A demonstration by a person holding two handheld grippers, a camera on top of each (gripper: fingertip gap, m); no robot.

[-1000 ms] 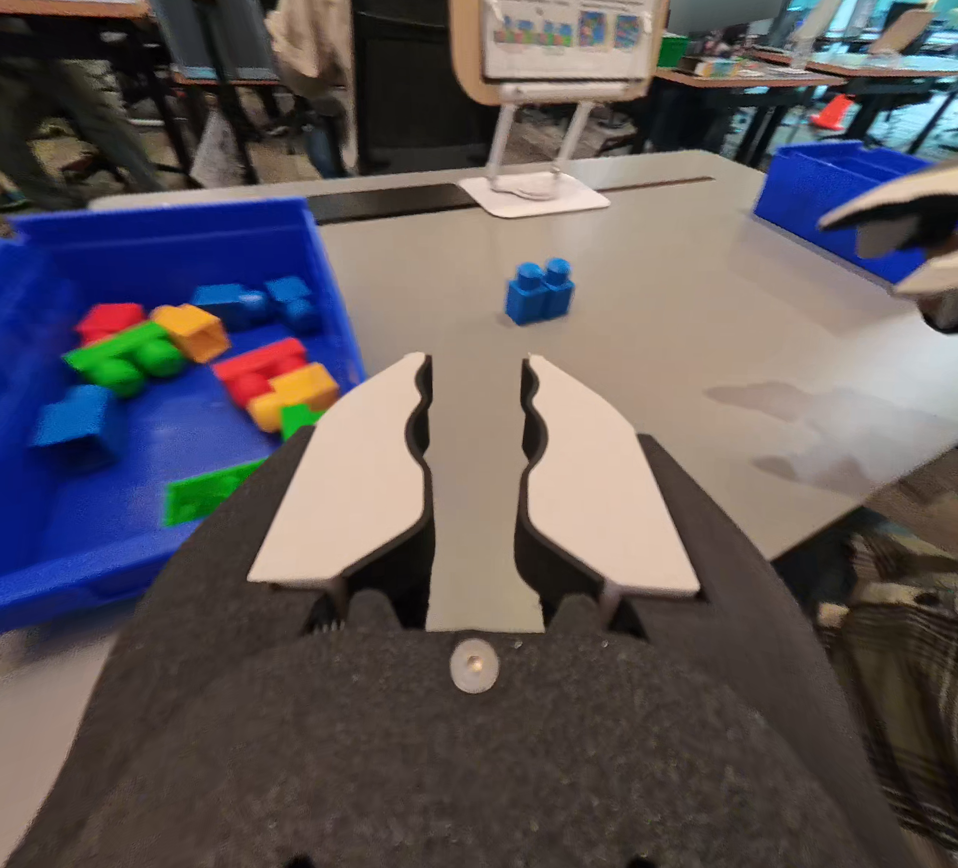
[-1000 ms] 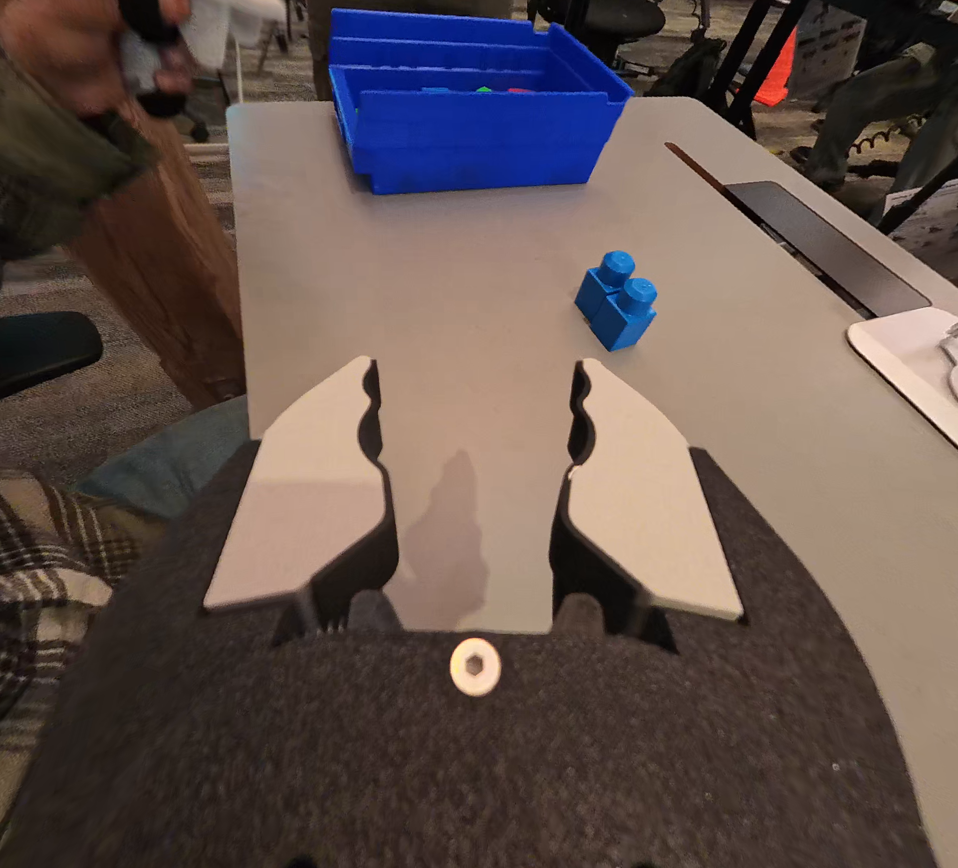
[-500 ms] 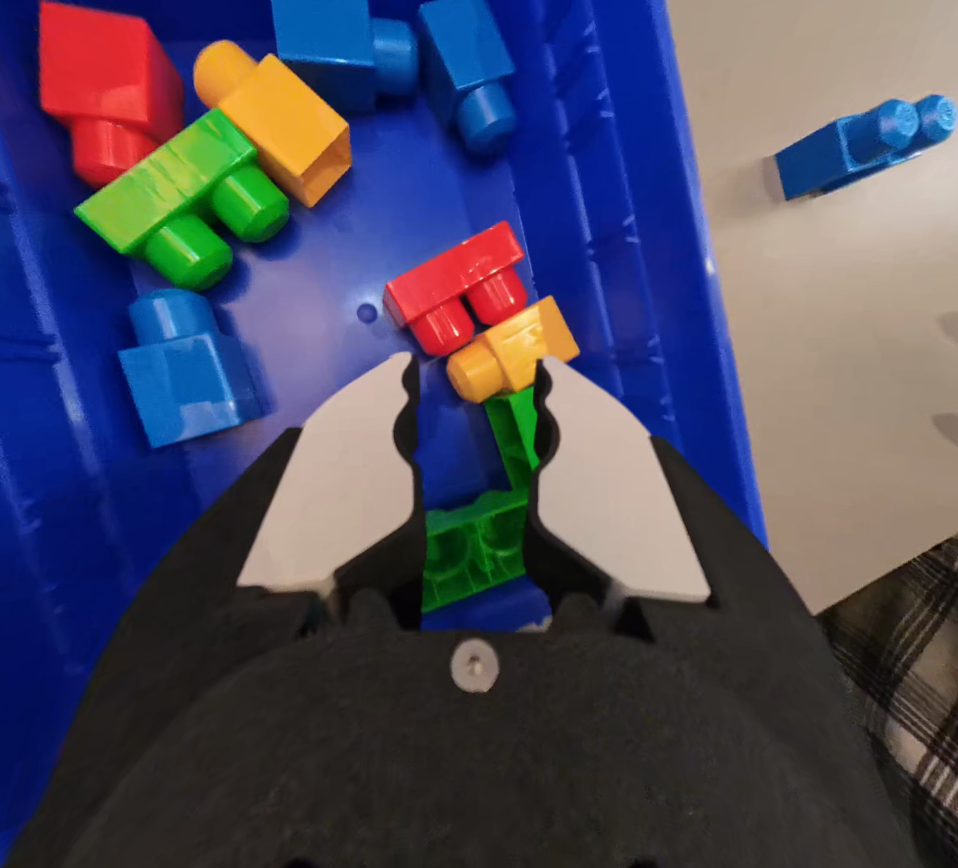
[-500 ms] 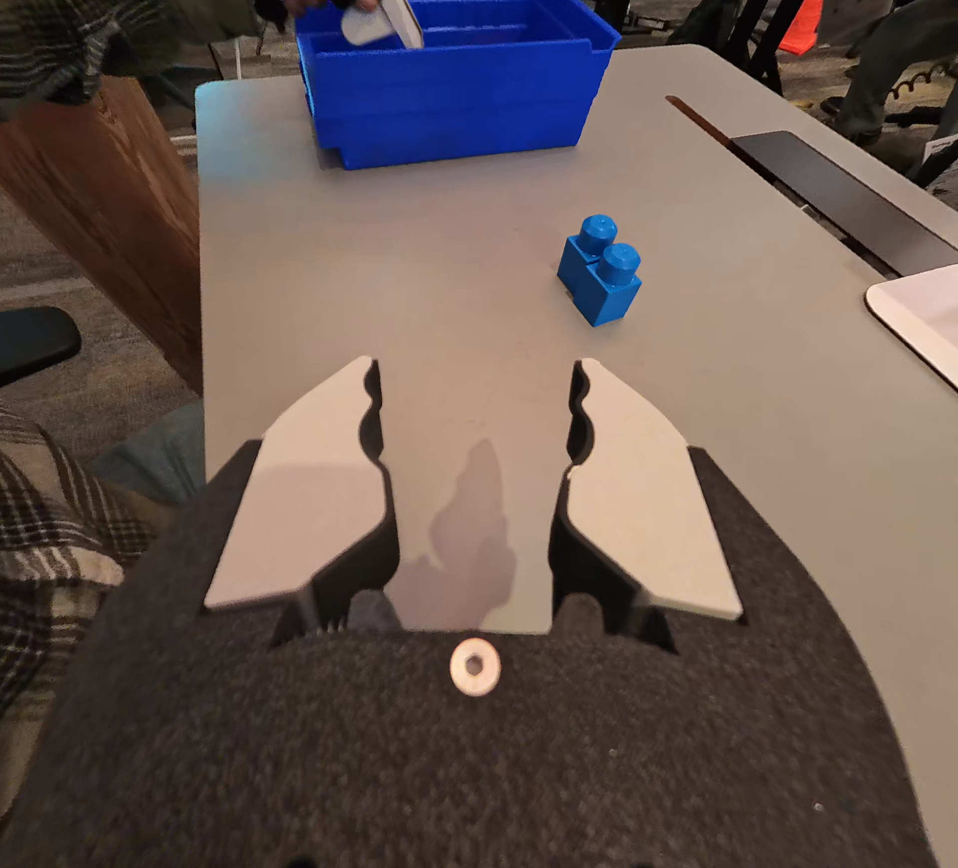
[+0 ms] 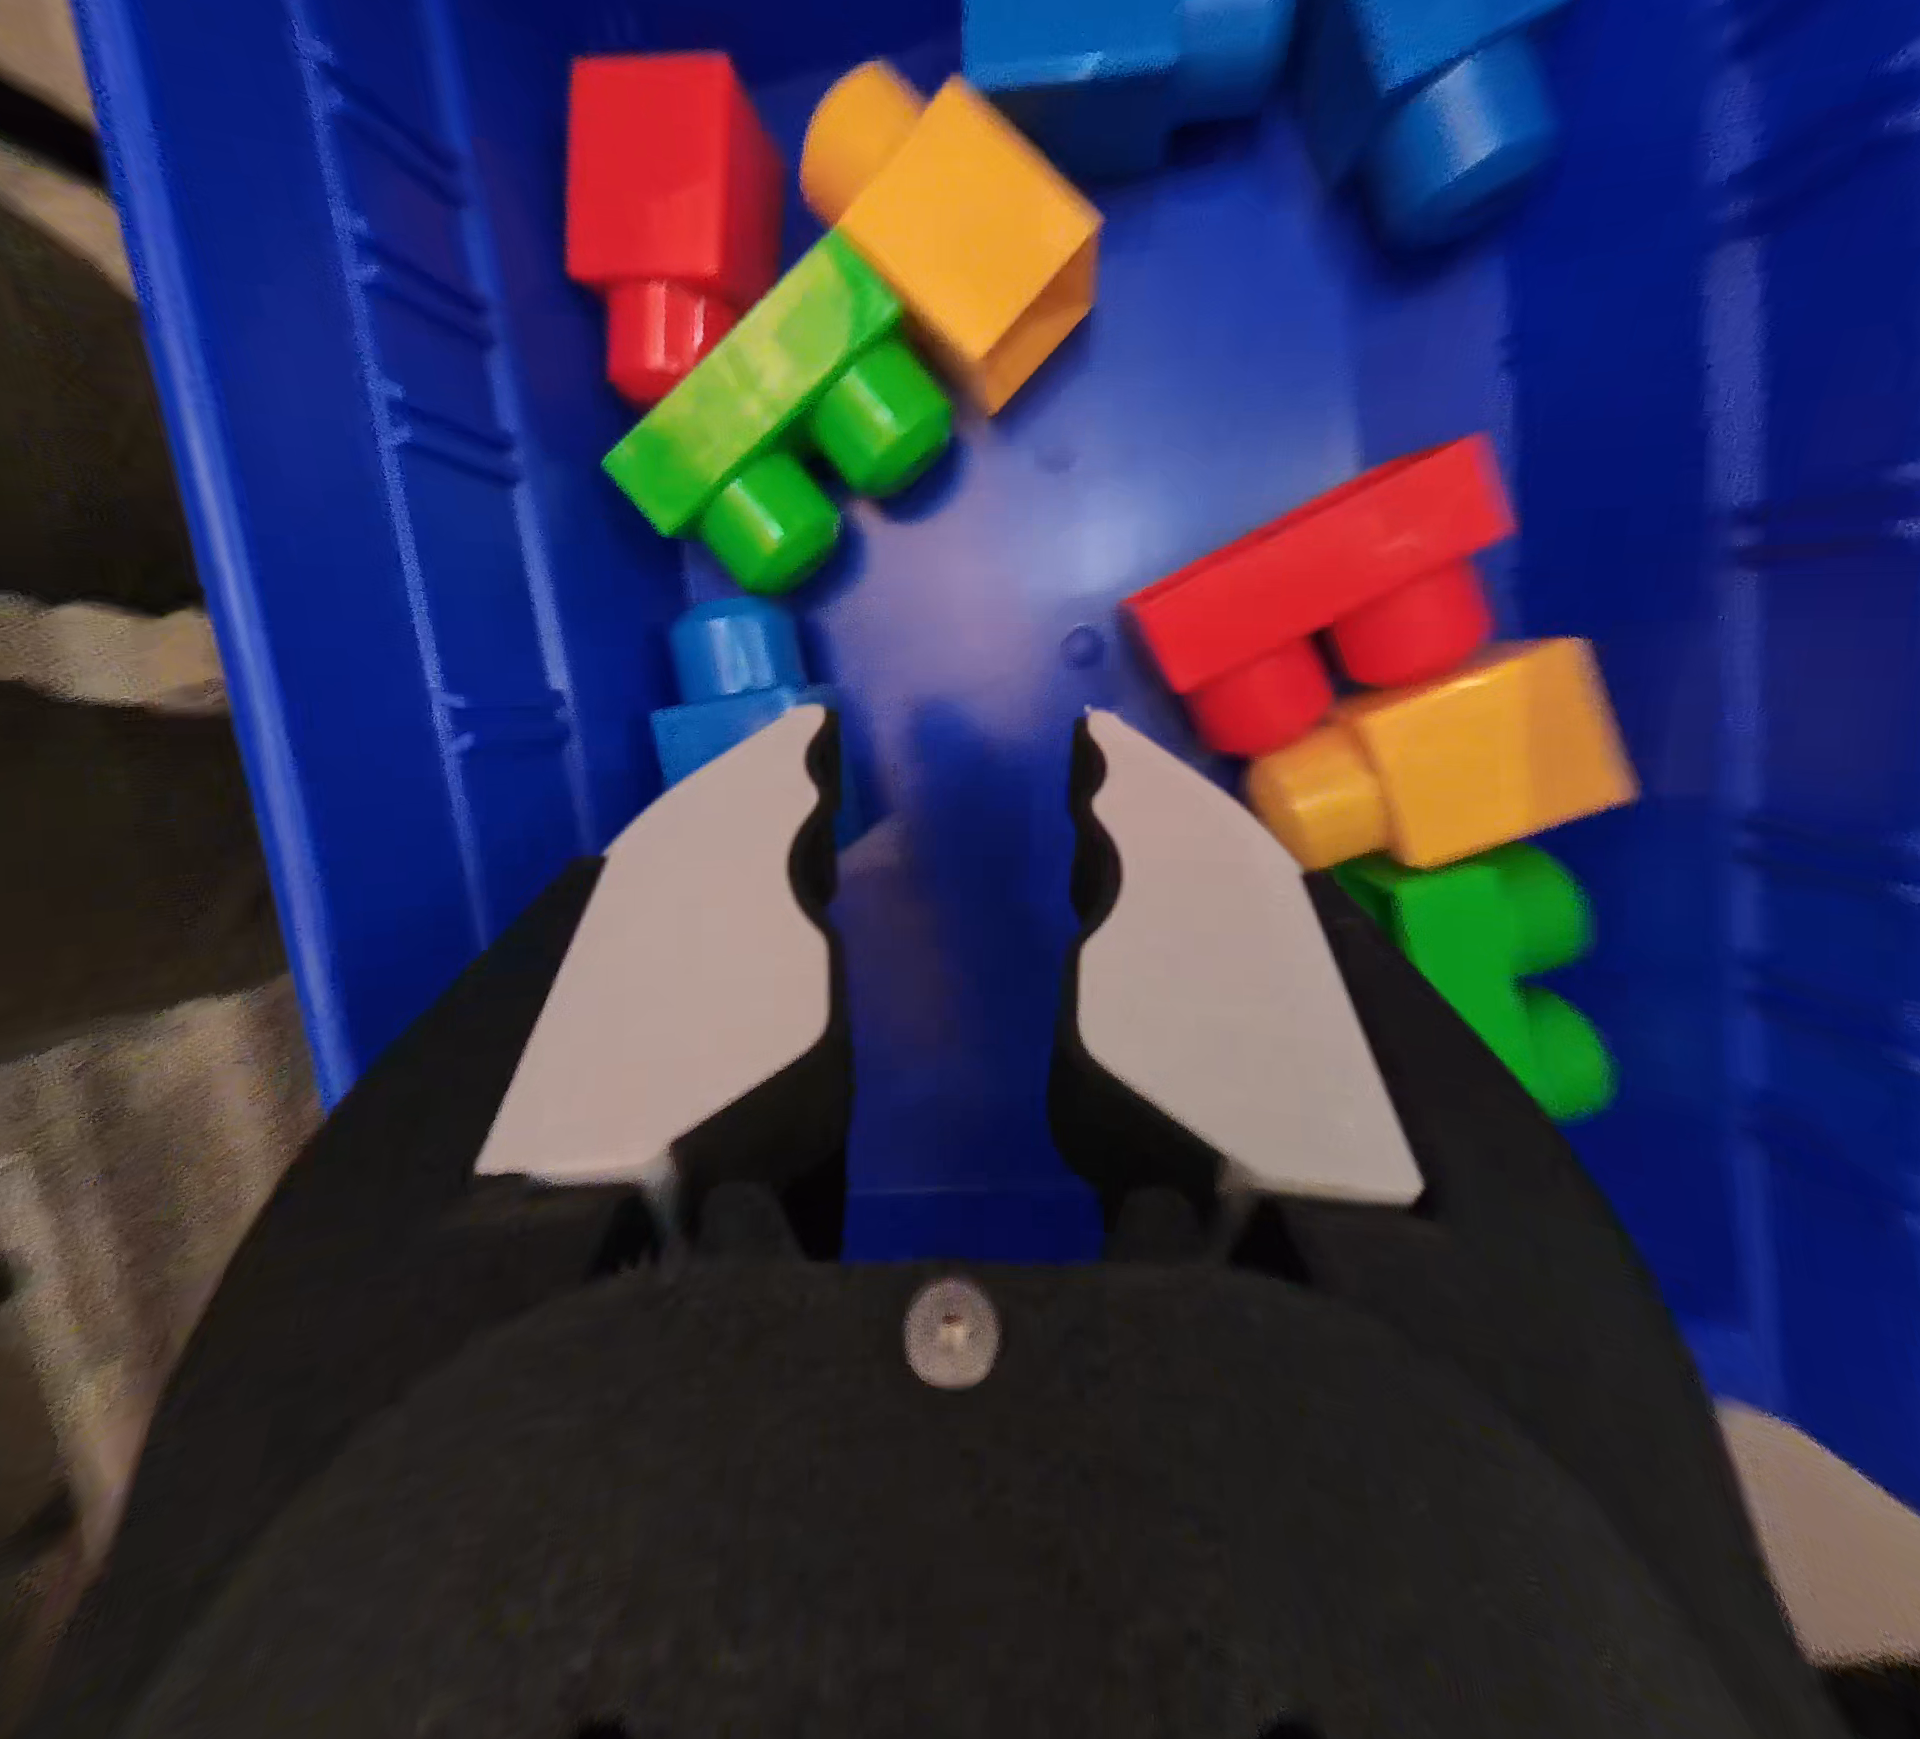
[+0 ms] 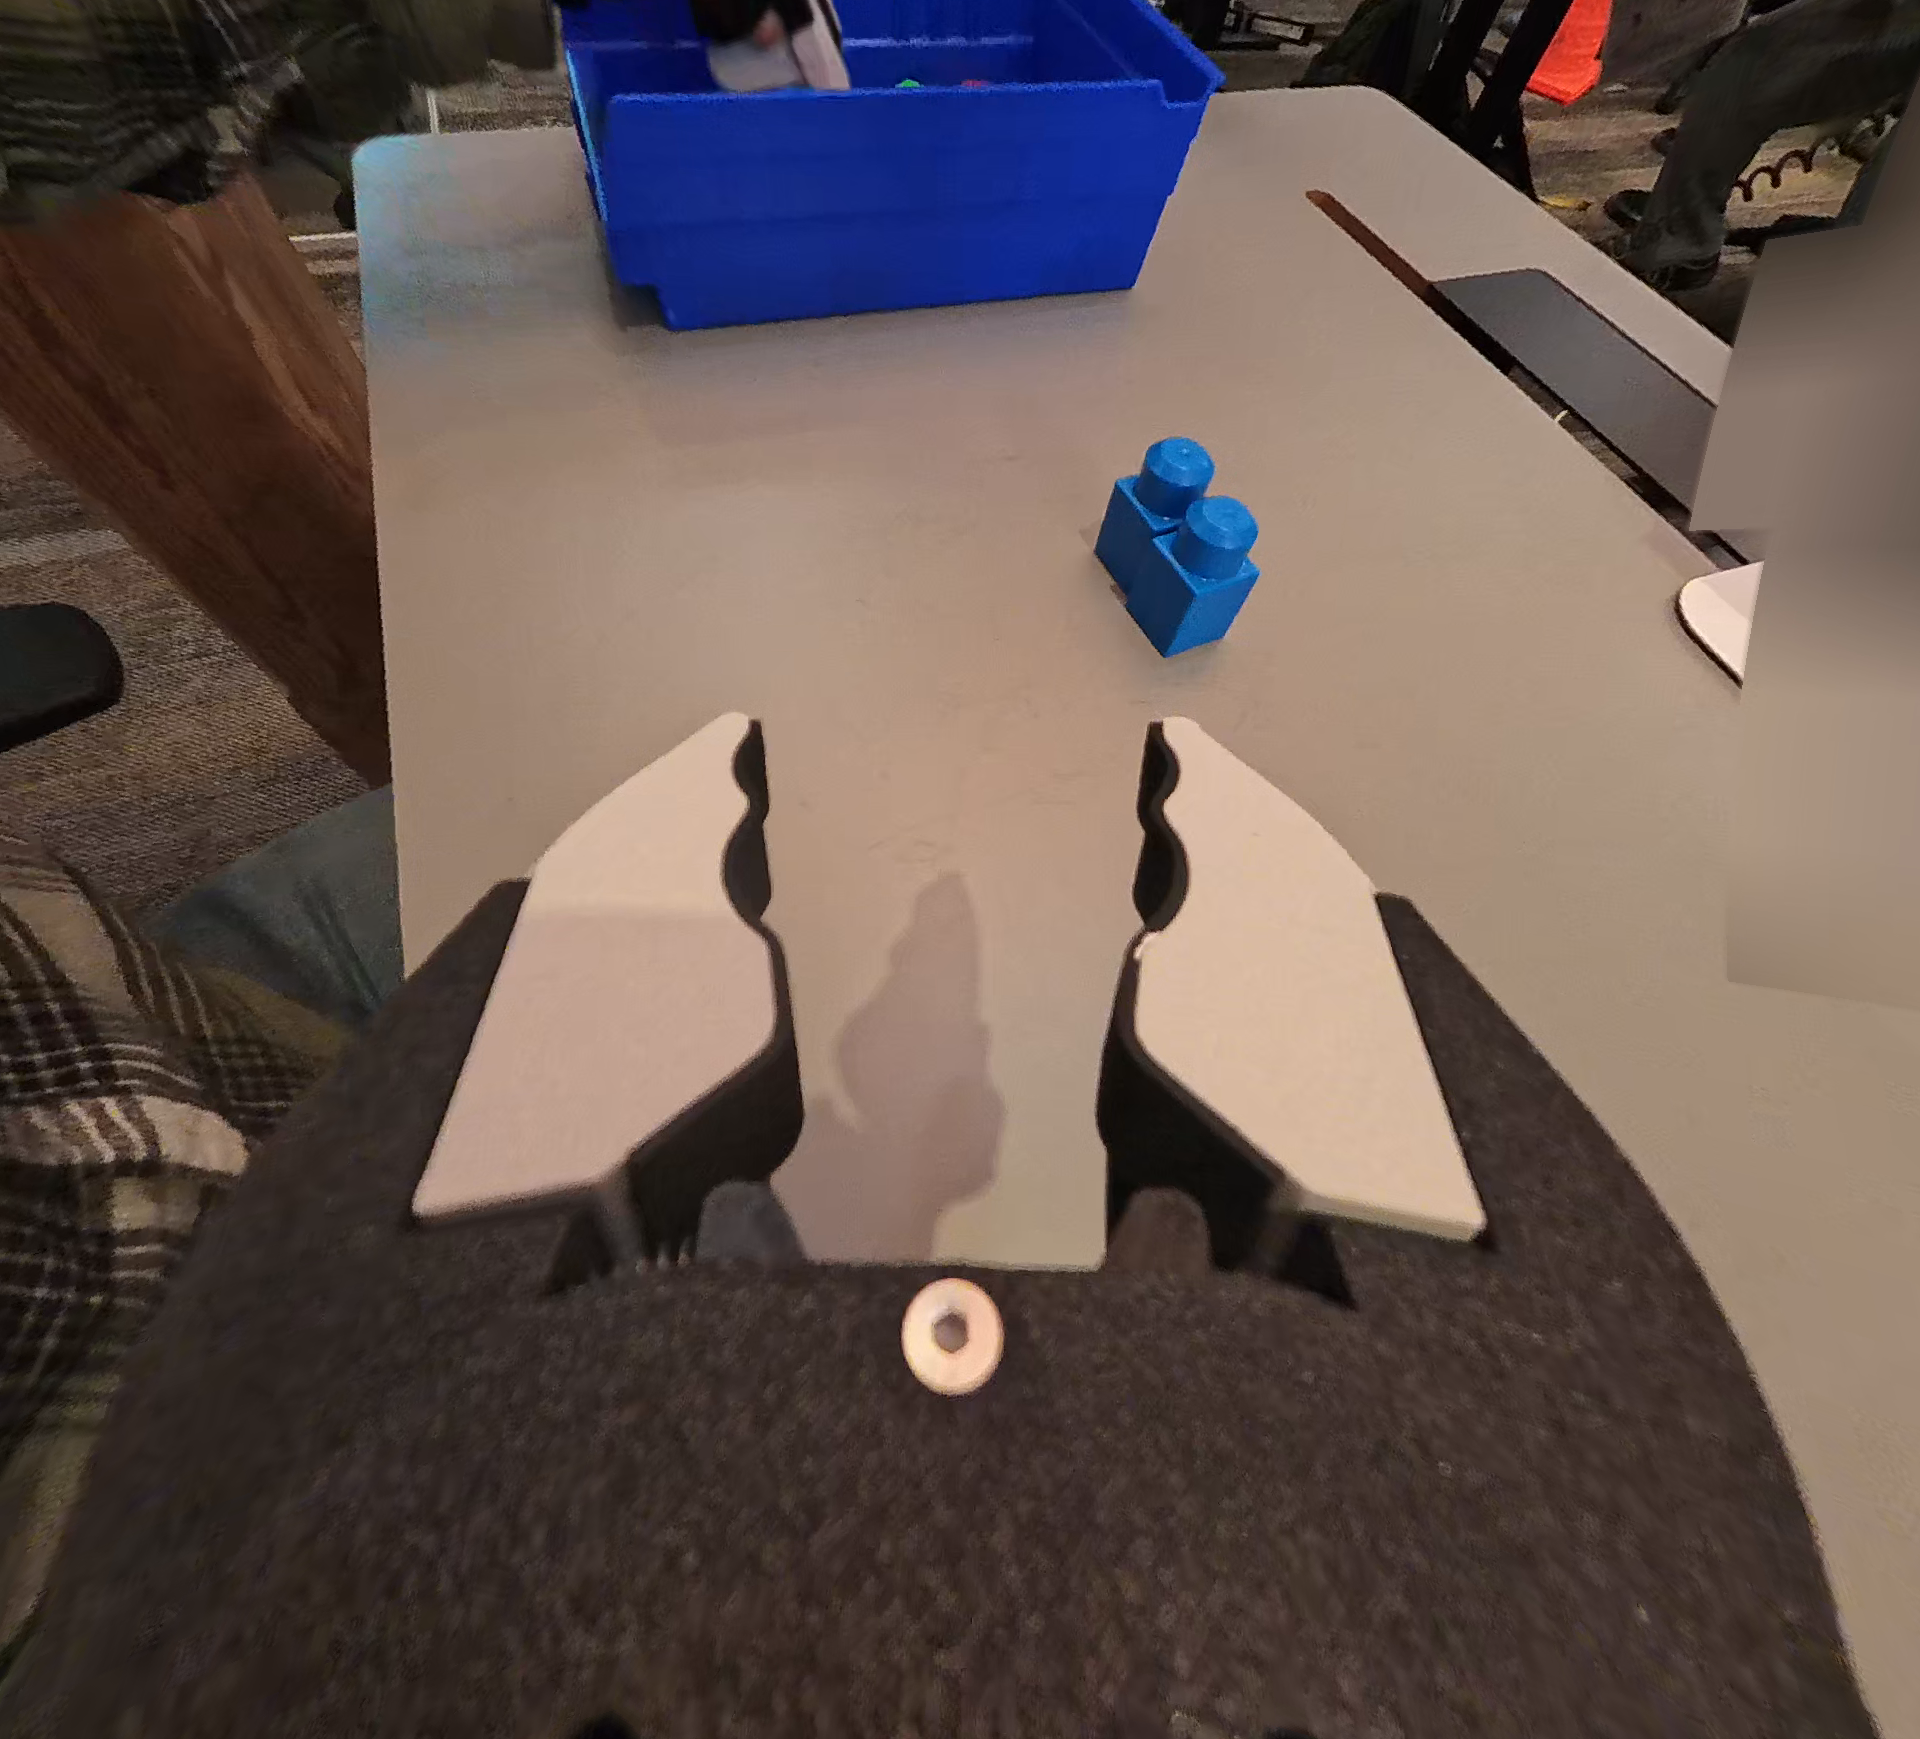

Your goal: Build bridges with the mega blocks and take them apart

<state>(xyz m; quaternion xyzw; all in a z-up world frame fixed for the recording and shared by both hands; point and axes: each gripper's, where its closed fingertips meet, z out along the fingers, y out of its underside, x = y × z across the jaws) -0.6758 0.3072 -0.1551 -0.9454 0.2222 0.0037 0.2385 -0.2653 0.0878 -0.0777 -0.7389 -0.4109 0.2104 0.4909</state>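
Observation:
My left gripper (image 5: 954,728) is open and empty, pointing down into a blue bin (image 5: 343,463) of mega blocks. Its tips hang over bare bin floor between a small blue block (image 5: 732,681) on the left and a red two-stud block (image 5: 1325,583) and orange block (image 5: 1455,754) on the right. A green two-stud block (image 5: 774,427), another orange block (image 5: 956,235), a red block (image 5: 665,193) and two blue blocks (image 5: 1081,16) lie farther in. My right gripper (image 6: 951,733) is open and empty above the grey table (image 6: 727,546). A blue two-stud block (image 6: 1179,551) stands ahead to its right.
Another green block (image 5: 1486,962) lies by the bin's right wall. In the right wrist view the blue bin (image 6: 883,203) sits at the table's far end with the left gripper (image 6: 769,16) dipping into it. A white stand base (image 6: 1720,619) is at the right edge.
My left gripper swung from over the table down into the bin, then shifted left and opened wider, off the green block. The right gripper stayed open, edging forward slightly.

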